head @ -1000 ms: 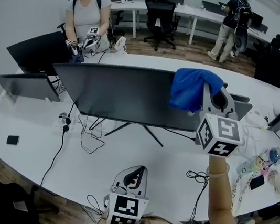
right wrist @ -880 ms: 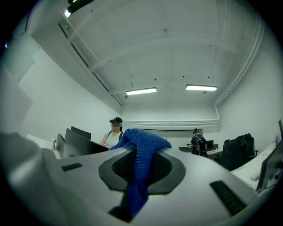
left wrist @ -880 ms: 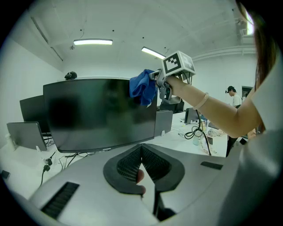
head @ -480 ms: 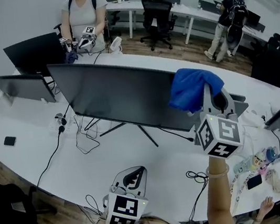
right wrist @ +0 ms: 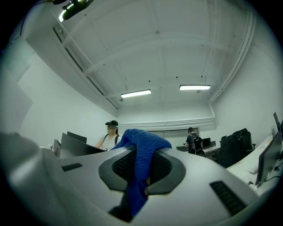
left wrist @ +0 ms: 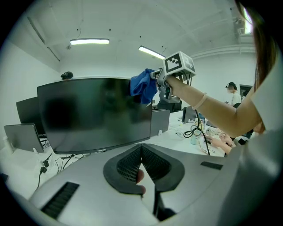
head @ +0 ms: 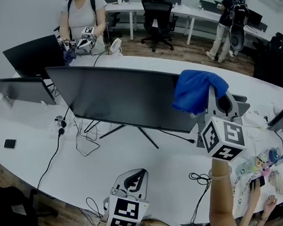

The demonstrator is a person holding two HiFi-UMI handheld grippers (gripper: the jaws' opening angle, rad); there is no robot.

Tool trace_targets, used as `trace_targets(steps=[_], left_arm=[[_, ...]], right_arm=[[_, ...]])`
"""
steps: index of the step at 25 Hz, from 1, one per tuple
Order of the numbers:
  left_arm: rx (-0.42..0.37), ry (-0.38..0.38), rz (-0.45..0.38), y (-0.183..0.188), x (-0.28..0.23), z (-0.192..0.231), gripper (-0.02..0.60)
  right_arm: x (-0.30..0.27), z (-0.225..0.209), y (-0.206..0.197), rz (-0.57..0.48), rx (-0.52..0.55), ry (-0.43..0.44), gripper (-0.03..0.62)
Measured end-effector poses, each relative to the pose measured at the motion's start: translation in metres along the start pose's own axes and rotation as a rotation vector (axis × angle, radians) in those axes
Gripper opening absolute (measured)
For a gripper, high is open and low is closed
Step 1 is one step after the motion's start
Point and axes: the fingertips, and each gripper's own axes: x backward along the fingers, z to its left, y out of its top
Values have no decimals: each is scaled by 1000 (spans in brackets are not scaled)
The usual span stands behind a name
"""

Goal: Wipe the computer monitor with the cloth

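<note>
Right tongs (head: pixel 209 94) raised on an outstretched arm, closed on a blue cloth (head: pixel 198 89); in the right gripper view the tongs (right wrist: pixel 141 170) pinch the cloth (right wrist: pixel 142 148), a nubbly, towel-like fabric that bulges in a soft rounded lump above the ribbed dark pads and hangs in a narrow fold below them; cloth held at the upper right corner of the monitor (head: pixel 123 99), contact with the panel not discernible. Monitor: wide, thin, flat rectangle with a glossy dark screen (left wrist: pixel 95 112), seen from its front in the left gripper view, carried on a slim splayed-leg stand (head: pixel 140 132). Left tongs (head: pixel 134 179) low and near the person's body, well apart from the monitor; in the left gripper view the tongs (left wrist: pixel 141 164) are brought together, grid-textured pads meeting in a V with nothing gripped. Each gripper bears a white cube (head: pixel 223 139) printed with black square markers. Desk (head: pixel 41 153): smooth, white, curved top; thin black cables (head: pixel 90 141) loop loosely under the monitor; a small dark phone (head: pixel 9 143) lies flat near the left edge.
</note>
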Motion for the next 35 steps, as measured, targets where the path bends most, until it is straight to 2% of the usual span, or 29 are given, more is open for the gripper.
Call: trace_targets(steps=[21, 31, 35], left_arm=[[-10, -16, 21, 4, -16, -30, 8], [26, 2, 20, -2, -22, -47, 8], [14, 13, 15, -2, -24, -51, 8]], right_arm=[[7, -38, -5, -13, -32, -25, 51], [10, -41, -16, -33, -53, 24, 51], [10, -42, -21, -31, -63, 38, 51]])
